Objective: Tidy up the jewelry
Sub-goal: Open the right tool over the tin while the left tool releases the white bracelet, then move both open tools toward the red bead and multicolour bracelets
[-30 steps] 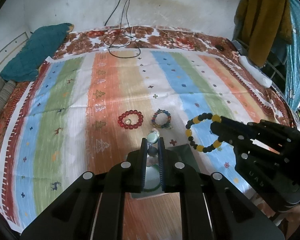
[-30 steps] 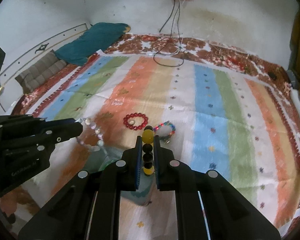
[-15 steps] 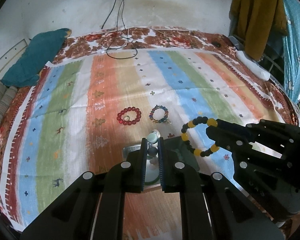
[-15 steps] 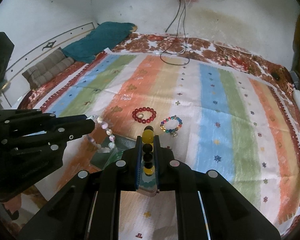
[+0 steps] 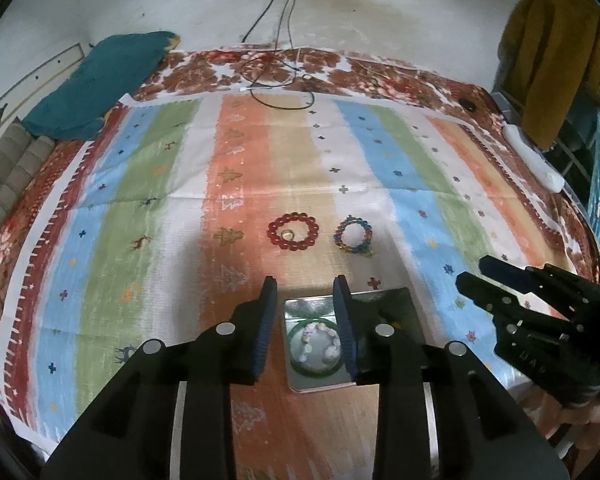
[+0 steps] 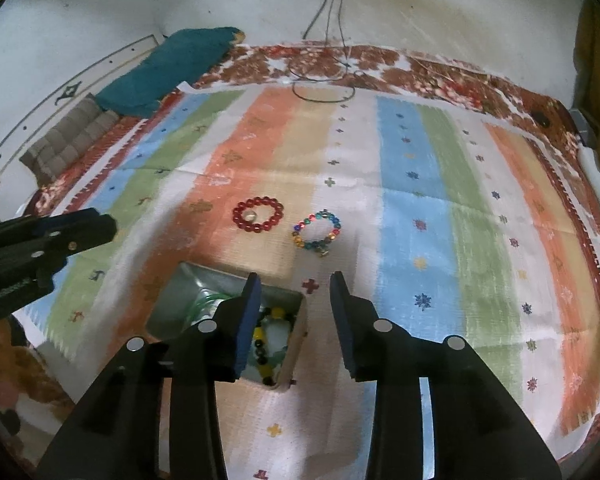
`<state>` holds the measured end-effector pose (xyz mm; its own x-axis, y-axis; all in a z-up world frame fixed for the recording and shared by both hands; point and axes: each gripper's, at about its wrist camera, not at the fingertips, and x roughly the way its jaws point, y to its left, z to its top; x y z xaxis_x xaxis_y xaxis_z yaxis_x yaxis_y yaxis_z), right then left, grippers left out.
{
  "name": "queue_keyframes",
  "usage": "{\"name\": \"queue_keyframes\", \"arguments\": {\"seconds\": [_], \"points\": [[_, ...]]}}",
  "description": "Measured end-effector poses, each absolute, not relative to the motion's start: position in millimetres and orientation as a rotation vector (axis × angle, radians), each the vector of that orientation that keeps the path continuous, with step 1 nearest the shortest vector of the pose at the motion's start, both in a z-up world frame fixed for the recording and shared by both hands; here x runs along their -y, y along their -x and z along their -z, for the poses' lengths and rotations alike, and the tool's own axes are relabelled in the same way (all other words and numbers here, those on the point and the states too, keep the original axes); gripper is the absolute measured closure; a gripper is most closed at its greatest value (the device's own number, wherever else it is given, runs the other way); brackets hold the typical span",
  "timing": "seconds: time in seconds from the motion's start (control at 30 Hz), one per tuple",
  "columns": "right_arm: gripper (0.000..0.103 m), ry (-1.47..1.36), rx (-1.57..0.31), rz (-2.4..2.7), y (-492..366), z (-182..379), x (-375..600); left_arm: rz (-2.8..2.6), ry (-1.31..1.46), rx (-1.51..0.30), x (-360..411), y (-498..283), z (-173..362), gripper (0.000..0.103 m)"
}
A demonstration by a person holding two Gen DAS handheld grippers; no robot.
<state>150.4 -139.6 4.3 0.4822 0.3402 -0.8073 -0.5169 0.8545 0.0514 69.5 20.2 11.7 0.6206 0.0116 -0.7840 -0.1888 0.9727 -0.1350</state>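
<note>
A small metal box (image 5: 294, 380) (image 6: 172, 300) sits on the striped cloth near me. Inside lie a pale bead bracelet (image 5: 318, 340) with a green bangle (image 5: 294, 360) around it, and a black and yellow bead bracelet (image 6: 266, 334). My left gripper (image 5: 305, 294) hangs over the box, jaws opening, nothing between them. My right gripper (image 6: 294, 288) hovers at the box's right rim, jaws opening, nothing gripped. Farther out on the cloth lie a red bead bracelet (image 5: 293, 231) (image 6: 258, 214) with a small ring (image 5: 287, 234) inside it and a multicoloured bead bracelet (image 5: 353, 236) (image 6: 317, 230).
The striped cloth (image 5: 380, 152) covers a floral bedspread (image 5: 340, 66). A teal pillow (image 5: 100, 84) lies at the far left. Black cables (image 5: 280, 80) trail from a wall socket. Clothes (image 5: 552, 48) hang at the right. A white object (image 5: 534, 162) lies at the bed's right edge.
Both grippers have let go of their bracelets. The pale bracelet and the black and yellow one now lie in the box. Both pairs of jaws stand apart.
</note>
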Motion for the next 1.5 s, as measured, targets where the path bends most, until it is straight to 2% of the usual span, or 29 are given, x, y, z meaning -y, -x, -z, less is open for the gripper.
{"name": "queue_keyframes", "arguments": {"seconds": [0.4,0.57,0.73,0.93,1.1,1.5], "points": [[0.050,0.210,-1.003,-0.488,-189,15,134,-0.161,0.206,-0.955,-36,-110,7,0.054],[0.044,0.206,-1.023,-0.479,-203,23,132,-0.187,0.180,-0.987,-42,-125,19,0.050],[0.043,0.201,-1.033,-0.472,-218,26,126,-0.189,0.175,-0.997,-46,-135,25,0.045],[0.041,0.216,-1.052,-0.463,-232,37,119,-0.201,0.176,-1.022,-52,-156,37,0.044],[0.034,0.230,-1.077,-0.451,-241,44,115,-0.209,0.170,-1.054,-56,-169,50,0.042],[0.033,0.242,-1.115,-0.436,-265,64,106,-0.195,0.169,-1.106,-60,-200,75,0.041]]}}
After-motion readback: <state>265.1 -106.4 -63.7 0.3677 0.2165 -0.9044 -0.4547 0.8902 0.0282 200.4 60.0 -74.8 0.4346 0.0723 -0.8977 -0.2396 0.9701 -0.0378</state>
